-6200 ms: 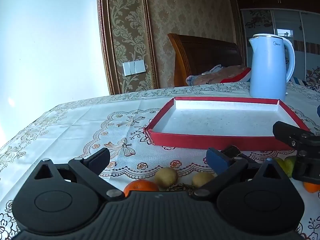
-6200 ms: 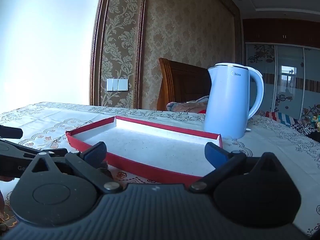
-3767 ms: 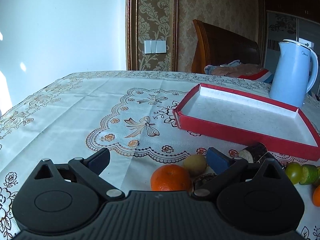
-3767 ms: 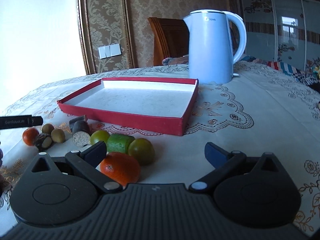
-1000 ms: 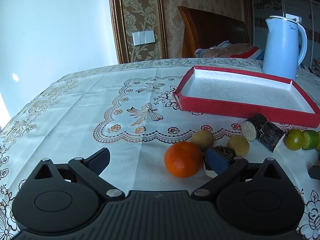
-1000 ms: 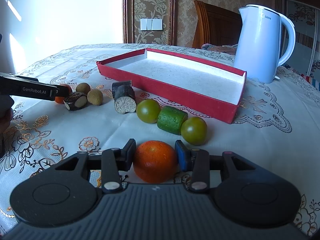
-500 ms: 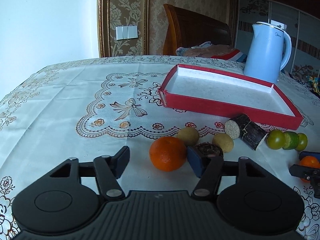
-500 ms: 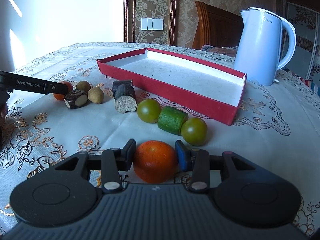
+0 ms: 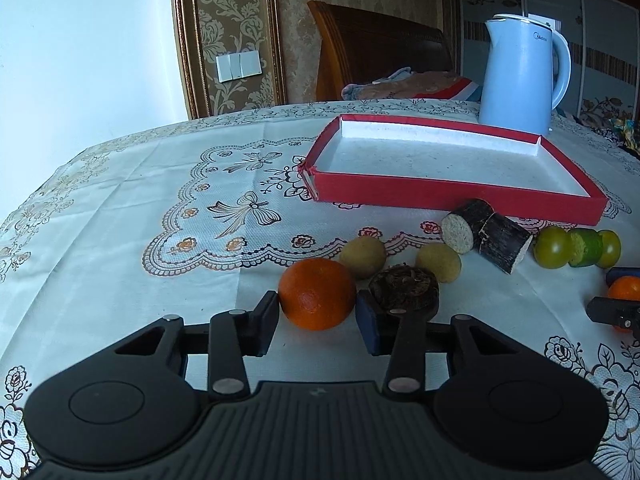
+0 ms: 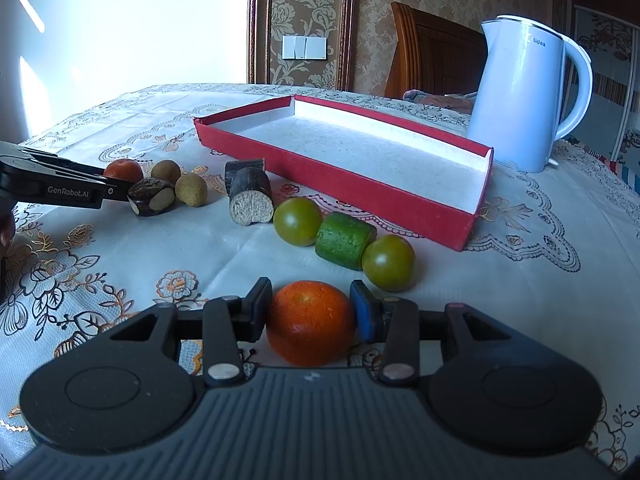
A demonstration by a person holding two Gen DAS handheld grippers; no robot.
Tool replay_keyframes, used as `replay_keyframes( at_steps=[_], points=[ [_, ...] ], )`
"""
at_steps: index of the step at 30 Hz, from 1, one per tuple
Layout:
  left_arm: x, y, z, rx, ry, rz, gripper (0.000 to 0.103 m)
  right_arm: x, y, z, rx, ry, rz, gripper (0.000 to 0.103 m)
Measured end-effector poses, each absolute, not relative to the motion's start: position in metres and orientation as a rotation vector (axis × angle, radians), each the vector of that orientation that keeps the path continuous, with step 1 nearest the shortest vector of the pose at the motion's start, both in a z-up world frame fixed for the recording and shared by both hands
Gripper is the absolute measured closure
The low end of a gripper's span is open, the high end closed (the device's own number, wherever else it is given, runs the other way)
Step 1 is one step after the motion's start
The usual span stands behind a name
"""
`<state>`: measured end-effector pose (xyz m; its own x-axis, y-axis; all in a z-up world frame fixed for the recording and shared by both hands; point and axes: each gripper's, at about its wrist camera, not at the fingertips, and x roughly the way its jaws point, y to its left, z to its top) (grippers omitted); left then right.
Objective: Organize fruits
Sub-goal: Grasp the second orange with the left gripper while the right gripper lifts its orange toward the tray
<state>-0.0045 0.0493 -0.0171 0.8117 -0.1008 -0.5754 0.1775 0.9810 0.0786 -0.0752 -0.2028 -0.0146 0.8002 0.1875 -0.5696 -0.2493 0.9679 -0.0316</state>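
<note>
My left gripper [image 9: 318, 316] is shut on an orange [image 9: 317, 293] that rests on the tablecloth. My right gripper [image 10: 311, 311] is shut on a second orange [image 10: 311, 327], also low on the cloth. The empty red tray [image 9: 448, 193] with a white floor lies behind the fruit; it also shows in the right wrist view [image 10: 336, 176]. Loose fruit lies in front of it: two brown round fruits [image 9: 363, 256], a dark brown piece [image 9: 404, 286], two dark cut cylinders [image 9: 486, 233], two green tomatoes [image 10: 298, 221] and a green cucumber piece [image 10: 345, 240].
A light blue kettle [image 9: 522, 76] stands behind the tray at the right. A wooden chair back [image 9: 376, 48] with cloth on it is beyond the table. The embroidered tablecloth [image 9: 160, 200] stretches out to the left of the tray.
My left gripper's jaws have closed onto the orange between them. My right gripper stays shut on its orange and has hardly moved.
</note>
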Motion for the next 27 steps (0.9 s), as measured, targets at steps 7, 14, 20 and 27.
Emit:
replay_keyframes(
  at_steps=[7, 14, 20, 27],
  points=[
    [-0.007, 0.047, -0.017, 0.133, 0.602, -0.132, 0.063, -0.075, -0.204, -0.015, -0.097, 0.599, 0.237, 0.064],
    [-0.01, 0.05, -0.014, 0.115, 0.606, -0.123, 0.063, -0.074, -0.206, -0.013, -0.082, 0.605, 0.234, 0.064],
    [-0.014, 0.051, -0.003, 0.113, 0.585, -0.119, 0.063, -0.075, -0.207, -0.012, -0.079, 0.6, 0.218, 0.064],
    [-0.007, 0.036, 0.018, 0.118, 0.56, -0.164, 0.063, -0.075, -0.222, 0.012, -0.071, 0.526, 0.17, 0.064]
  ],
)
